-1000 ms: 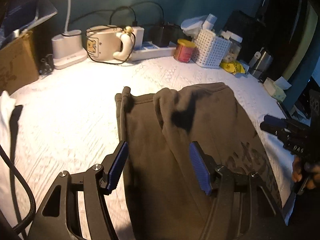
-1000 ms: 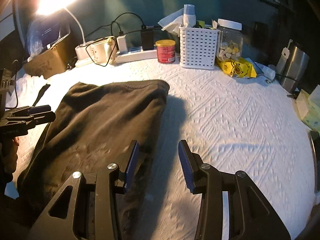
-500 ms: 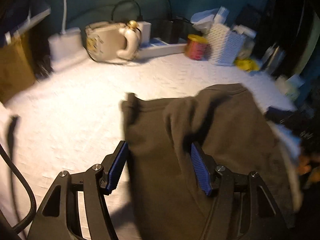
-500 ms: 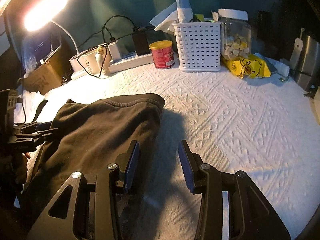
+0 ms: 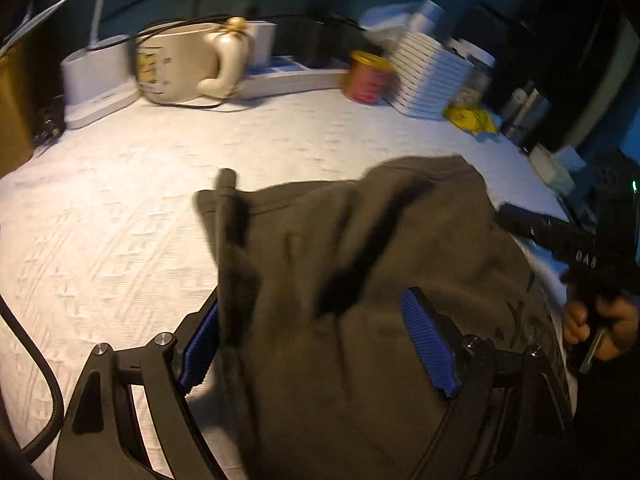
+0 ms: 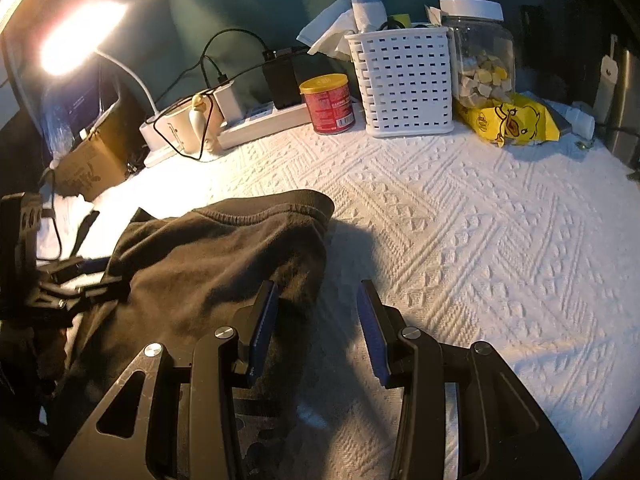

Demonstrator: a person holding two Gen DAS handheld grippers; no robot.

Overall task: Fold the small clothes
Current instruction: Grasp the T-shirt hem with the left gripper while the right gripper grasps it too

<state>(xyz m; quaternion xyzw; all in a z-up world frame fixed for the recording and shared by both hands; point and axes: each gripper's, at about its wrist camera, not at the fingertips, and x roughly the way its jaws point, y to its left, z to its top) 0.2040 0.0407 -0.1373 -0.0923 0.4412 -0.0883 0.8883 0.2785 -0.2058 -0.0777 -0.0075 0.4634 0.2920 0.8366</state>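
Note:
A dark brown-grey garment [image 5: 380,240] lies folded over on the white textured cloth [image 5: 120,216]. My left gripper [image 5: 316,340] sits low over the garment's near left part. Its jaws are opening, with a thick fold of fabric between them. The fabric's edge hides part of the left pad [image 5: 198,344], and the pads do not press the fabric. In the right wrist view my right gripper [image 6: 316,328] stands open at the garment's [image 6: 208,264] right edge, which lies loose between its pads. Each gripper shows at the edge of the other's view, the right one [image 5: 560,240] in a hand [image 5: 600,320].
Along the back stand a cream mug [image 6: 188,128], a power strip [image 6: 272,120], a red can [image 6: 328,104], a white basket [image 6: 404,84], a jar [image 6: 480,56] and a yellow bag [image 6: 516,120]. A cardboard box [image 6: 84,164] and lit lamp [image 6: 76,36] are at the left.
My left gripper's jaws have spread wider around the fabric and sunk closer to it. My right gripper has slid forward along the garment's right edge, its jaws unchanged.

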